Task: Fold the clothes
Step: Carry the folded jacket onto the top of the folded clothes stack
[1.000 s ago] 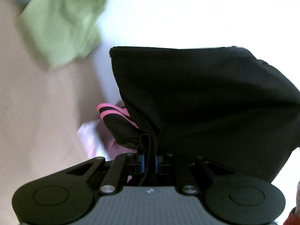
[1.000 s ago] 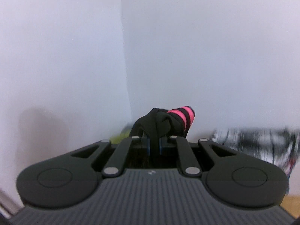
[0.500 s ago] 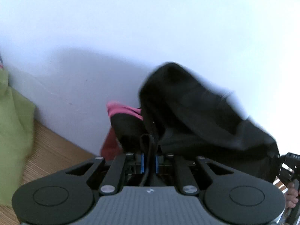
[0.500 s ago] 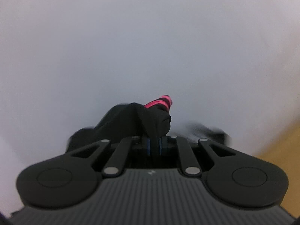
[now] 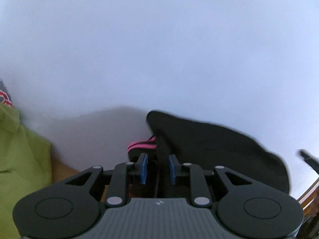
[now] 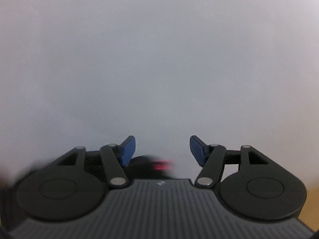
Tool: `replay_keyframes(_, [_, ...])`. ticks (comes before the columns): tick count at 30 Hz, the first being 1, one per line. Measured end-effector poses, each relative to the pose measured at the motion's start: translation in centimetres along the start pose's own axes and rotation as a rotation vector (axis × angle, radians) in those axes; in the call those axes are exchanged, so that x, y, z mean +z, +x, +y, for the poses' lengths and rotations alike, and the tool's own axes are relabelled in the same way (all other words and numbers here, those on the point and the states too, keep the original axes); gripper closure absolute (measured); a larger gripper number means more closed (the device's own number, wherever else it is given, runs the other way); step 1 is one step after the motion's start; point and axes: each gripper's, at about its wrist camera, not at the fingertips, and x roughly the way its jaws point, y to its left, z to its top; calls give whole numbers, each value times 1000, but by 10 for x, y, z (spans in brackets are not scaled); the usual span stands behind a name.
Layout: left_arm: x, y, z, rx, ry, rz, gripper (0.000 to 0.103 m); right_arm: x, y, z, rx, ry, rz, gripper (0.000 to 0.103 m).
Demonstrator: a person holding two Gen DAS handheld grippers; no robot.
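- The left gripper has its jaws opening; the blue pads stand a little apart, and a fold of the black garment runs down between them without either pad clearly pressing on it.
- That garment, with pink stripes showing at its left edge, bulges up and to the right ahead of the left fingers, in front of a pale wall.
- A green cloth fills the left edge of the left wrist view, with a strip of wooden surface just beside it.
- The right gripper has its jaws opening and wide apart; the blue pads touch nothing.
- In the right wrist view, a blurred piece of the black garment with a pink stripe lies low between the fingers, below the pads and apart from them.
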Motion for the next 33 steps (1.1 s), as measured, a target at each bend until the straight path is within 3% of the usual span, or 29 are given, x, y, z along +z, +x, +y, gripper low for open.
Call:
replay_keyframes(2, [-5, -17, -5, -38, 6, -36, 79, 0, 24, 38, 45, -172, 61, 43])
replay_keyframes(4, [-14, -21, -21, -50, 70, -40, 79, -2, 57, 61, 85, -211, 137, 48])
replay_keyframes(7, [-31, -26, -42, -55, 160, -40, 79, -12, 118, 75, 139, -147, 364, 49])
replay_keyframes(9, [-43, -26, -54, -60, 177, -48, 78, -24, 148, 75, 79, -82, 435, 49])
replay_keyframes(11, [-56, -30, -57, -74, 191, -35, 76, -30, 157, 72, 21, -22, 413, 48])
replay_keyframes(13, [-61, -36, -64, -45, 299, -47, 75, -27, 143, 73, -7, -65, 323, 47])
replay_keyframes(15, [-65, -39, -69, -36, 446, -75, 68, -22, 104, 73, 16, -218, 170, 42])
replay_keyframes(16, [-66, -38, -70, -47, 523, -90, 56, -22, 78, 72, 37, -316, 79, 38])
replay_keyframes(17, [-69, -41, -74, -60, 626, -102, 45, -25, 49, 68, 57, -425, -1, 24])
replay_keyframes(18, [-73, -44, -77, -73, 729, -113, 40, -30, 23, 65, 78, -534, -49, 13])
replay_keyframes(19, [-77, -41, -82, -72, 817, -111, 33, -38, -2, 60, 109, -653, -68, 11])
replay_keyframes(21, [-85, -35, -91, -69, 994, -108, 32, -56, -40, 49, 185, -848, -41, 8])
replay_keyframes(24, [-106, -24, -102, -12, 1190, -71, 32, -83, -57, 42, 180, -1050, 14, 8])
replay_keyframes(27, [-126, -6, -116, 100, 1332, -55, 39, -98, -43, 46, 169, -1113, 32, 8])
replay_keyframes(29, [-141, 4, -123, 163, 1331, -74, 65, -111, -23, 57, 115, -1186, 10, 8])
replay_keyframes(31, [-140, 6, -127, 200, 1298, -82, 77, -123, -5, 67, 90, -1252, 17, 9])
replay_keyframes(32, [-139, 6, -128, 220, 1289, -87, 85, -127, -1, 72, 107, -1270, 36, 9])
replay_keyframes(33, [-139, 6, -129, 239, 1279, -92, 86, -129, -3, 74, 135, -1283, 39, 9])
